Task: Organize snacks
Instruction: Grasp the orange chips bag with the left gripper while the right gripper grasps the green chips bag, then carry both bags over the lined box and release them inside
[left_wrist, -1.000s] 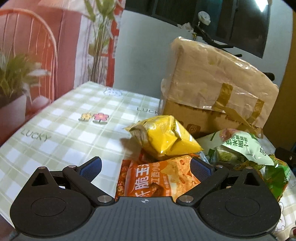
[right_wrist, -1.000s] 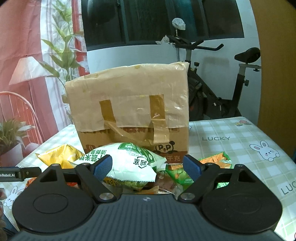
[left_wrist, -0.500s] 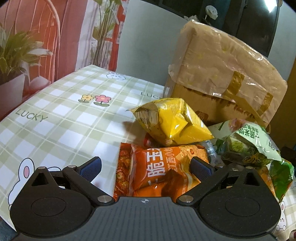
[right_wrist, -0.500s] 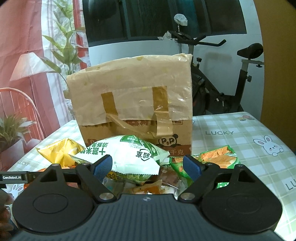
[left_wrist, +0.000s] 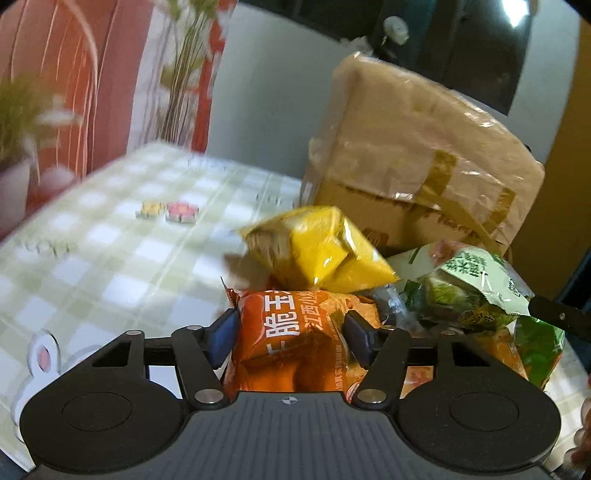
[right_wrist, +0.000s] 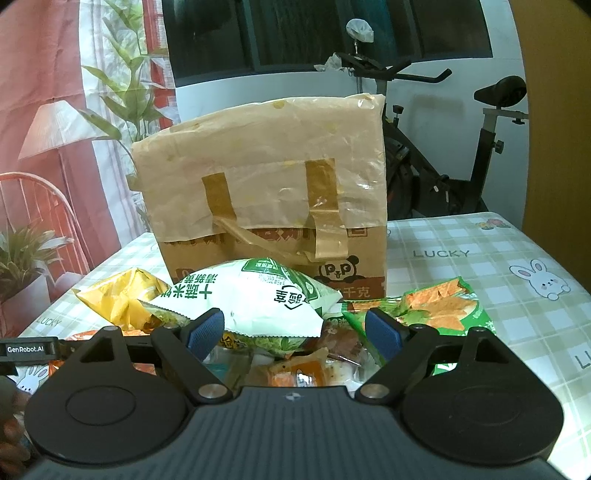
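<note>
Both of our grippers sit over the snack pile on the checked table (right_wrist: 480, 243). A second ago our left gripper (left_wrist: 290, 332) stood wide; now its jaws are closing, blue pads against both sides of the orange packet (left_wrist: 291, 339), below the yellow bag (left_wrist: 321, 254). Our right gripper (right_wrist: 293, 328) is unchanged, released above the white-and-green bag (right_wrist: 255, 299) before the cardboard box (right_wrist: 269, 177).

Your left tool (left_wrist: 290, 332) shows a matte black ribbed body, two round housings, silver pivot screws and blue ribbed pads (left_wrist: 221, 334) on black linkage arms. Your right tool (right_wrist: 293, 330) is built the same, and beside its left housing sits a black bar lettered "GenRobot.AI" (right_wrist: 26, 349) in white.
</note>
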